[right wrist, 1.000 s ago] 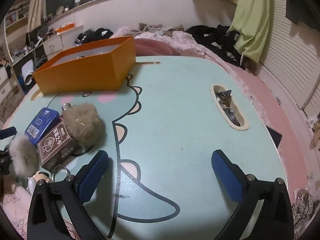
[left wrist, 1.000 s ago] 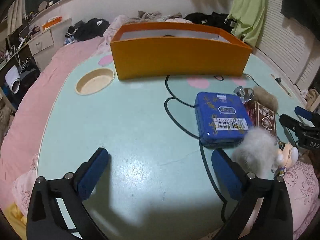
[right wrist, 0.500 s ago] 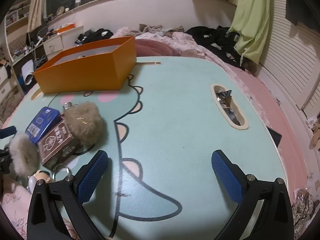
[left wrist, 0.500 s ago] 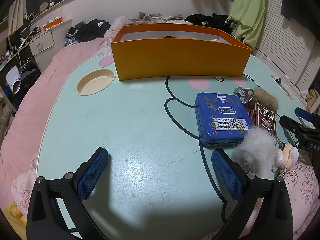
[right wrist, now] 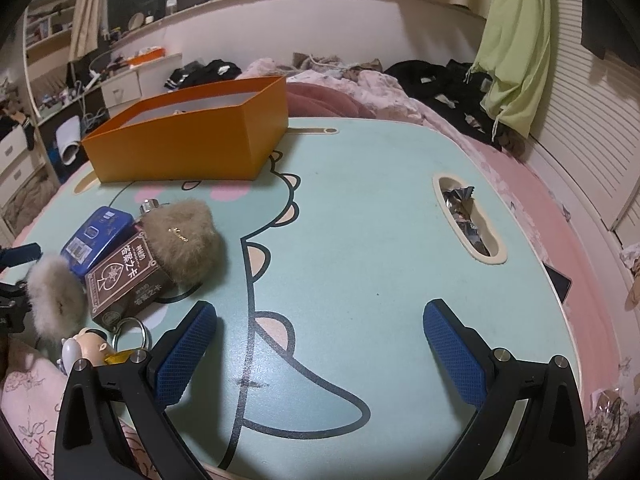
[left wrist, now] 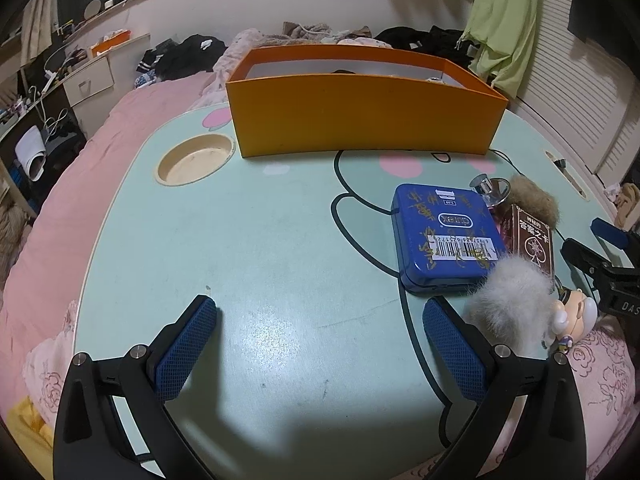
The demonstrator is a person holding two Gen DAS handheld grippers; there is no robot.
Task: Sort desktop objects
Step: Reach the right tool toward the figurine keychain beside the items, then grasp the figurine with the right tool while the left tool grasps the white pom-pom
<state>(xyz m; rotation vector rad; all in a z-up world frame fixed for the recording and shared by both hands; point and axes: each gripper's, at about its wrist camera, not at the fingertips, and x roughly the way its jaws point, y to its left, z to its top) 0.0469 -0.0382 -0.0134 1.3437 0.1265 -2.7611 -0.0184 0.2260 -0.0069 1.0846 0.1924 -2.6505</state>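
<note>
While both tools hang released over table, nothing grasped: left gripper, right gripper, jaws wide. Likely first pick: white pompom, near right edge, touching blue tin; approach from above, pinch fluff centre, avoid dragging figurine. Beyond: card box, brown pompom. Far: orange box, the probable destination. Farther: pink bedding, clothes, green cloth.

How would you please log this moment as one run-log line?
left gripper: open, empty | right gripper: open, empty | blue tin, card box, pompoms: on table | orange box: upright
</note>
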